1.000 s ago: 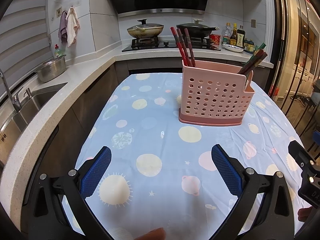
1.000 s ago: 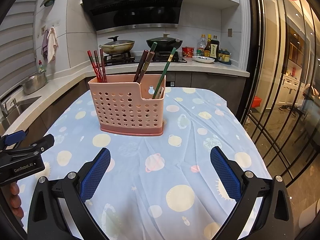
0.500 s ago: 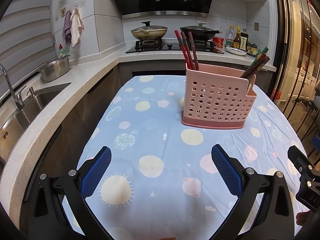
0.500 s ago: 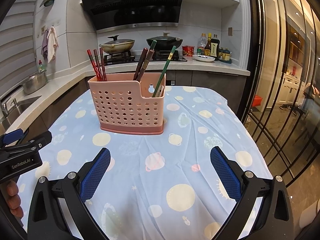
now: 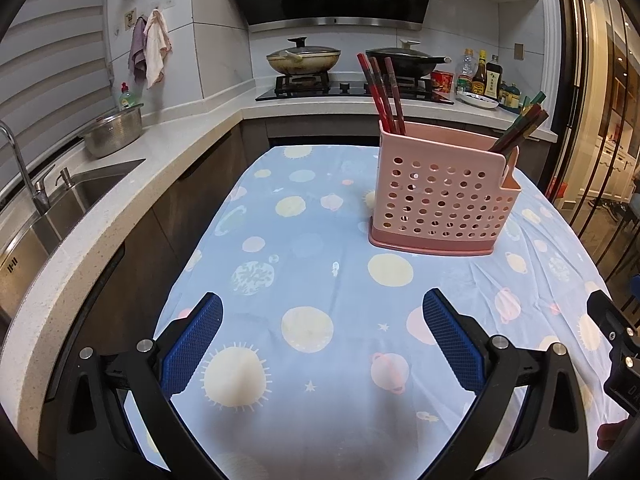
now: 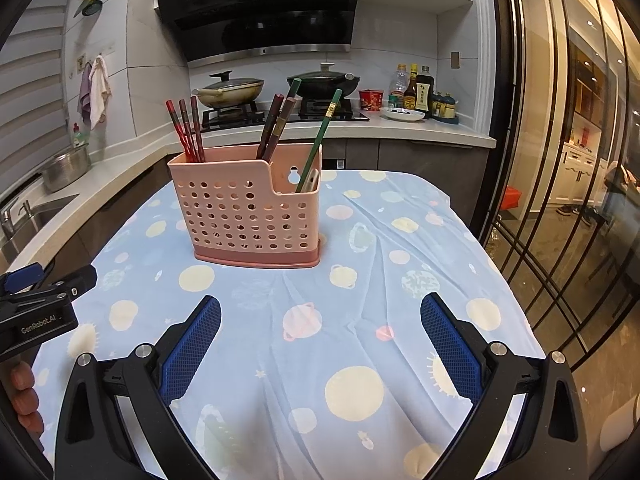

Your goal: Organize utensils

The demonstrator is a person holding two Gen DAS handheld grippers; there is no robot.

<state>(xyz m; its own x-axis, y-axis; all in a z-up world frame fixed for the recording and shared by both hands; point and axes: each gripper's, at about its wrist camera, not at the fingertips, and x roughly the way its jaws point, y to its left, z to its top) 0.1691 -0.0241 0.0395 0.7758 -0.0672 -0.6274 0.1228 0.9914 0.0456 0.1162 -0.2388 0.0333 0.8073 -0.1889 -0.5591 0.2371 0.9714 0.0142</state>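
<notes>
The pink holder [image 6: 248, 210] stands upright toward the desk [image 6: 360, 360] far edge, its long side facing the near edge, chopsticks [image 6: 186, 130] pointing up, probably in three clusters. Left claw [image 5: 322, 344] and right claw [image 6: 320, 344] gape wide, empty, over bare cloth near the front edge.

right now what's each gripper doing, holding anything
Left gripper: jaws open, holding nothing, above the tablecloth.
Right gripper: jaws open, holding nothing.
</notes>
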